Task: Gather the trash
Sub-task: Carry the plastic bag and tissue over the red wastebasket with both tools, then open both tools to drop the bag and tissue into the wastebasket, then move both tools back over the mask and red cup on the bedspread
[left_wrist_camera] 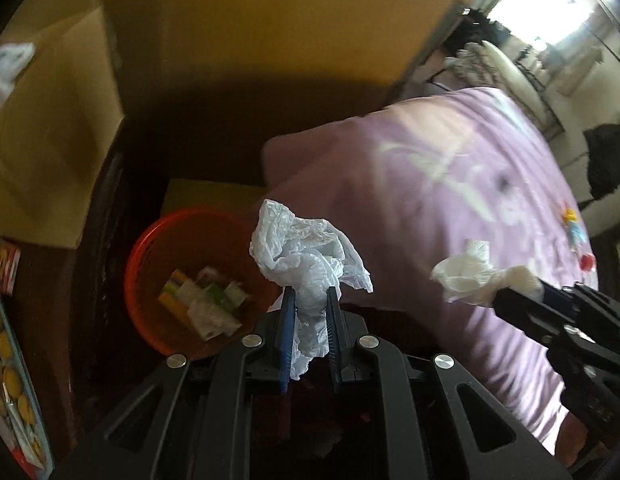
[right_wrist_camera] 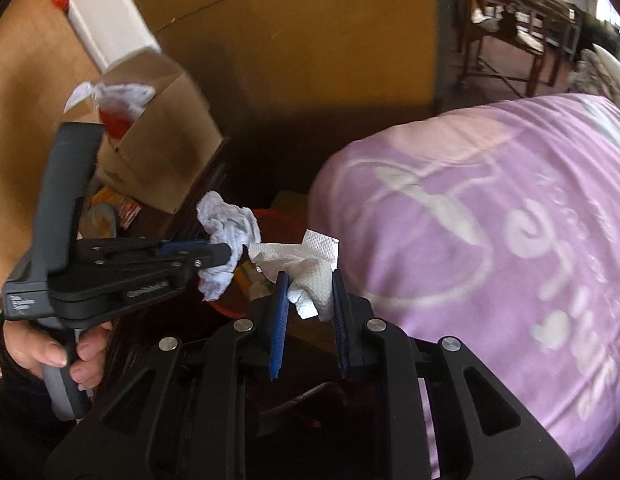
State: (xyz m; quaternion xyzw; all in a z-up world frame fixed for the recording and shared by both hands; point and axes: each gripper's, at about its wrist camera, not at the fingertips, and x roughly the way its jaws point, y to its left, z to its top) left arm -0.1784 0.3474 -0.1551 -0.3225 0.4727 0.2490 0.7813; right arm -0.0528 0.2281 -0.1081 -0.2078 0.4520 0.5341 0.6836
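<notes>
My left gripper [left_wrist_camera: 310,294] is shut on a crumpled white plastic wrapper [left_wrist_camera: 305,256], held just right of an orange bin [left_wrist_camera: 149,264] that holds several small cartons and wrappers. In the right wrist view that same left gripper [right_wrist_camera: 225,254] comes in from the left, gripped by a hand [right_wrist_camera: 49,348], with the plastic wrapper [right_wrist_camera: 225,228] at its tip. My right gripper [right_wrist_camera: 307,280] is shut on a white paper towel [right_wrist_camera: 305,264], above and right of the orange bin [right_wrist_camera: 269,216], mostly hidden. From the left wrist view the right gripper [left_wrist_camera: 506,292] holds the paper towel [left_wrist_camera: 466,276].
A purple pillow [left_wrist_camera: 450,208] with white print fills the right side, close to both grippers. A cardboard box [right_wrist_camera: 157,140] with a tied bag [right_wrist_camera: 113,104] on it stands left, by a yellow wall. Printed packages [left_wrist_camera: 9,360] lie at the far left. Dark floor surrounds the bin.
</notes>
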